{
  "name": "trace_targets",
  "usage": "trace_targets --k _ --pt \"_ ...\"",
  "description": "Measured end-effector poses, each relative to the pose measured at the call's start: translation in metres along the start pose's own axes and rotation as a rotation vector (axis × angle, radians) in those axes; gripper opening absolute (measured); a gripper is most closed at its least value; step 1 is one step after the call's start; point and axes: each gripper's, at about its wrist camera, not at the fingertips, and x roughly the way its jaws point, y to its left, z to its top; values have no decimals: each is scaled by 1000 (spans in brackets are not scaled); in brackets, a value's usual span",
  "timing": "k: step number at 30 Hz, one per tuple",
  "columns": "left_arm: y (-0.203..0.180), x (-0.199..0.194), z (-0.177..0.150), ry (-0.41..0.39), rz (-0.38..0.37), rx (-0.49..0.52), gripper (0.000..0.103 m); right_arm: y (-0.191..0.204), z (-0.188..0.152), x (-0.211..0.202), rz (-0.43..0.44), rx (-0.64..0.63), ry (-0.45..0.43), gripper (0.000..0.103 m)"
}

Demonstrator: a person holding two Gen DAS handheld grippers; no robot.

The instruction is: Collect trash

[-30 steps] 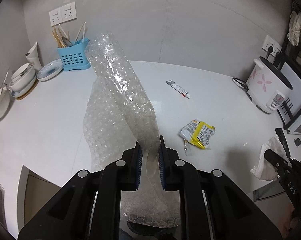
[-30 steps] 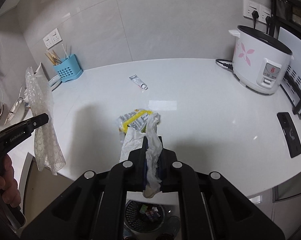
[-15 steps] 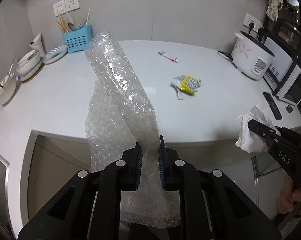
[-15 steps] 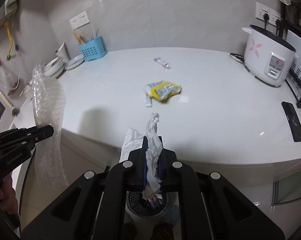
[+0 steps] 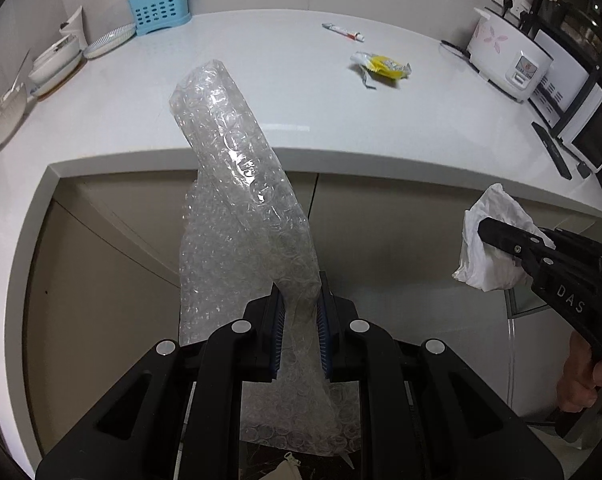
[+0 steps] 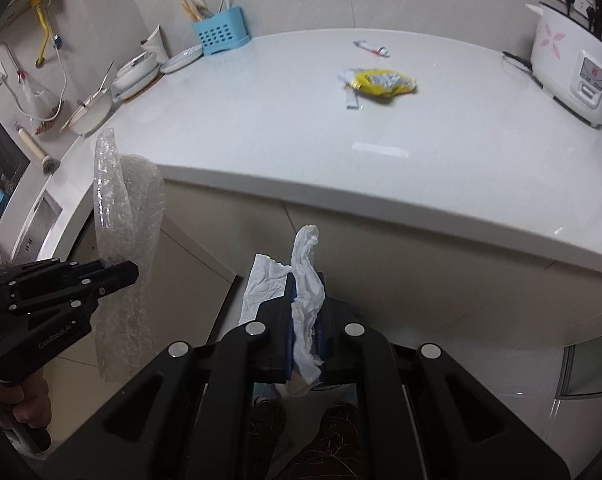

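- Left wrist view: left gripper [image 5: 299, 326] has its jaws pinching the bubble wrap [image 5: 237, 184], held off the counter [image 5: 261, 80] edge, in front of the cabinets.
- Right gripper [image 6: 305, 312] jaws are clamped on the tissue [image 6: 307, 276], also off the counter.
- We reckon we're mid-carry to a bin; next we need to get over it and let go.
- Versus a second ago, both hands have pulled back and dropped below the counter.
- Wrapper [image 6: 381, 80] and tube [image 6: 371, 48] are left on top.

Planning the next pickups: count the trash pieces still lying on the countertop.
2: a yellow wrapper mid-counter, and a small tube behind it, nearer the wall. Others may lie out of view.
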Motion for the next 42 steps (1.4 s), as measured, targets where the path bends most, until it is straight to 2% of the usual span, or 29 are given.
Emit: trace_targets --k 7,16,21,34,42 --pt "13 42 -25 33 5 -41 14 -4 -26 46 -23 -11 64 7" --pt "24 118 -45 134 -12 -88 14 -13 -50 109 -31 -11 163 7" --pt "21 156 -50 176 -2 -75 14 -21 -60 141 -25 -6 197 7" --pt "8 266 -59 259 -74 4 14 -49 -90 233 -24 30 281 7" --pt "0 339 -76 322 -103 49 14 -62 -98 271 -33 25 341 7"
